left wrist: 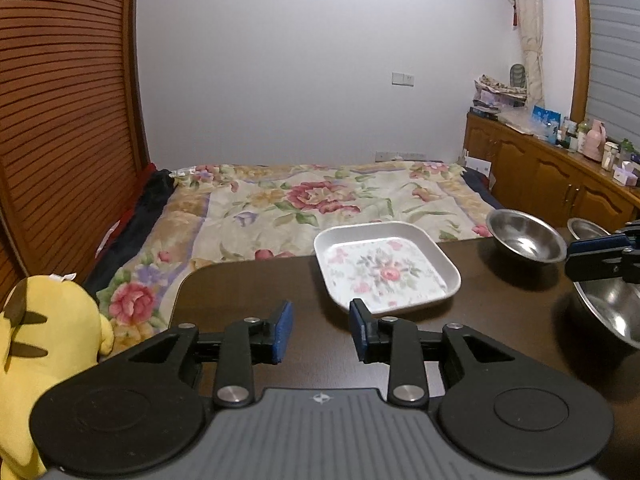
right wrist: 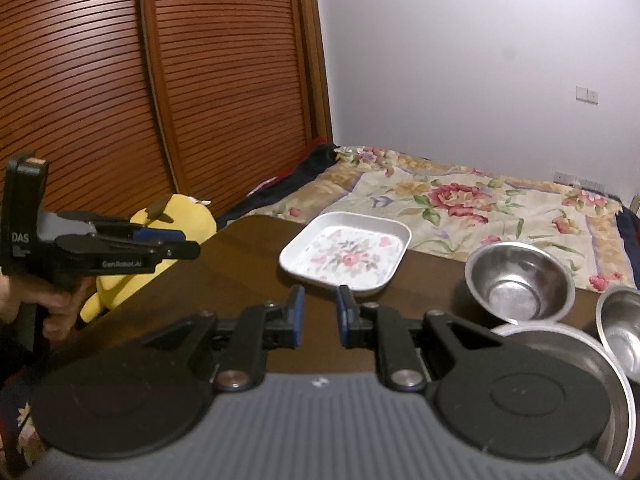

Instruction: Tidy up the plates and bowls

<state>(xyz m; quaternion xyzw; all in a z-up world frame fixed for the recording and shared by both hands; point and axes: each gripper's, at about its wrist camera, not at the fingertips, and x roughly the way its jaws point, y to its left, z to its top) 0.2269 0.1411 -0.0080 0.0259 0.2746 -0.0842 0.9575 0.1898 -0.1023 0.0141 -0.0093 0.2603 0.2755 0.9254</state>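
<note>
A square white plate (left wrist: 386,268) (right wrist: 346,254) with a flower print lies on the dark table (left wrist: 248,280) (right wrist: 224,276) near its far edge. Right of it stands a steel bowl (left wrist: 524,240) (right wrist: 520,280), with a second small steel bowl (left wrist: 584,227) (right wrist: 622,328) beyond. A wide steel dish (left wrist: 612,312) (right wrist: 616,392) sits nearest, at the right. My left gripper (left wrist: 320,330) (right wrist: 194,246) hovers open and empty just short of the plate's near corner. My right gripper (right wrist: 320,316) (left wrist: 569,258) is open too, narrowly, holding nothing, above the table beside the wide dish.
A yellow plush toy (left wrist: 48,340) (right wrist: 180,220) sits off the table's left edge. Behind the table lies a bed with a floral cover (left wrist: 304,200) (right wrist: 460,200). A slatted wooden wardrobe (right wrist: 160,80) stands left, and a cluttered wooden cabinet (left wrist: 540,176) right.
</note>
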